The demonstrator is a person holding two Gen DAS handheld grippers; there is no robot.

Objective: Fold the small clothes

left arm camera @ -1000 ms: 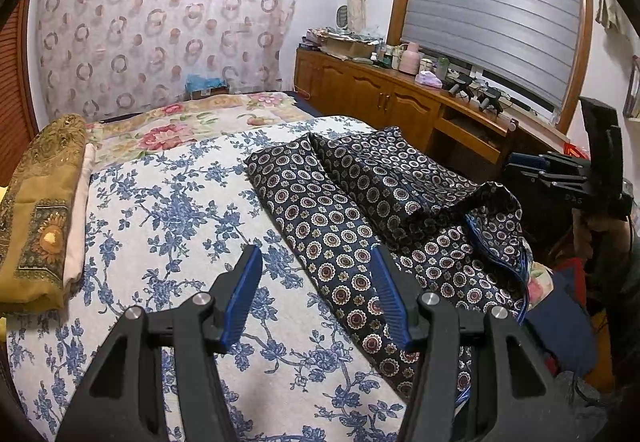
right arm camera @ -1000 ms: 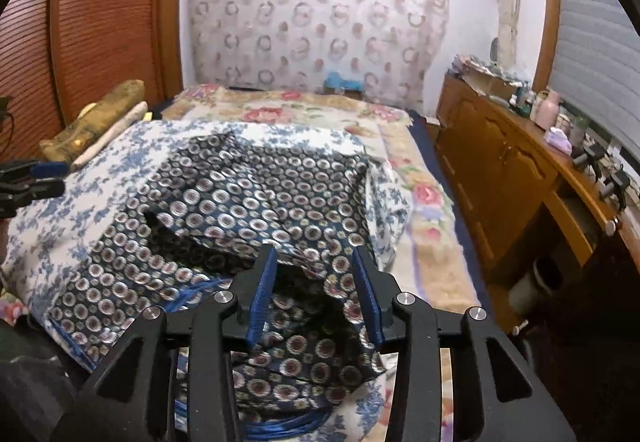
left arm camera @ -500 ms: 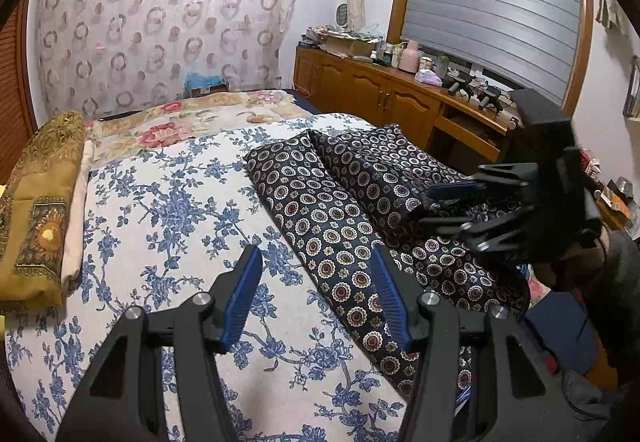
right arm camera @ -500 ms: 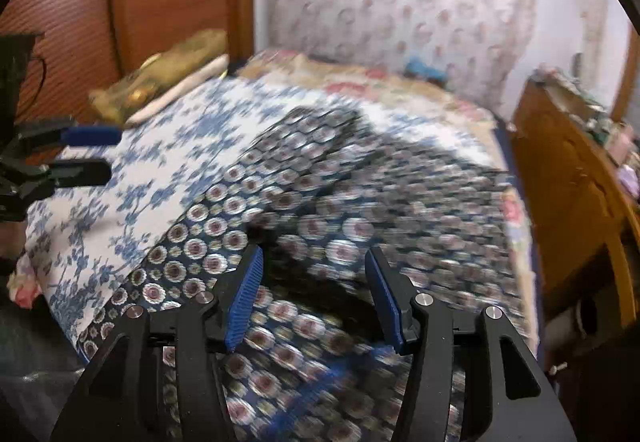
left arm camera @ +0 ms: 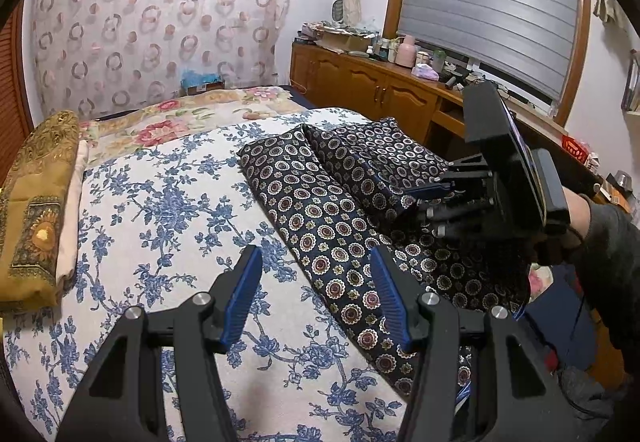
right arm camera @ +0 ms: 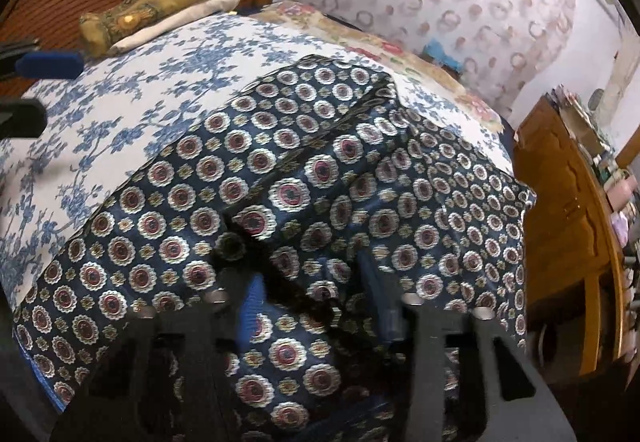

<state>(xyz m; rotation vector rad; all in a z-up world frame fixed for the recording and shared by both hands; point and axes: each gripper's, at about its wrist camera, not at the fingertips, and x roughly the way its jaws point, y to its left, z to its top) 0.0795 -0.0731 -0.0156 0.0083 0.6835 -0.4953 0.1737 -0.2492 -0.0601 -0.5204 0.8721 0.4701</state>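
A dark navy garment with round medallion print (left arm camera: pixel 332 210) lies partly folded along the right side of the bed; it fills the right wrist view (right arm camera: pixel 320 182). My left gripper (left arm camera: pixel 316 290) is open and empty, held above the bed at the garment's left edge. My right gripper (right arm camera: pixel 320 302) is open, pressed low onto the garment with cloth bunched between its fingers; it also shows in the left wrist view (left arm camera: pixel 432 198) over the garment's near right part.
The bed has a blue floral cover (left arm camera: pixel 160 210). A folded gold blanket (left arm camera: pixel 36 202) lies on its left side. A wooden cabinet (left arm camera: pixel 380 98) with clutter runs along the right, close to the bed. A patterned curtain (left arm camera: pixel 160 22) hangs behind.
My right gripper has swung from the bed's right edge in over the garment and dropped down onto it. The garment's loose right part now lies flatter. My left gripper has stayed put.
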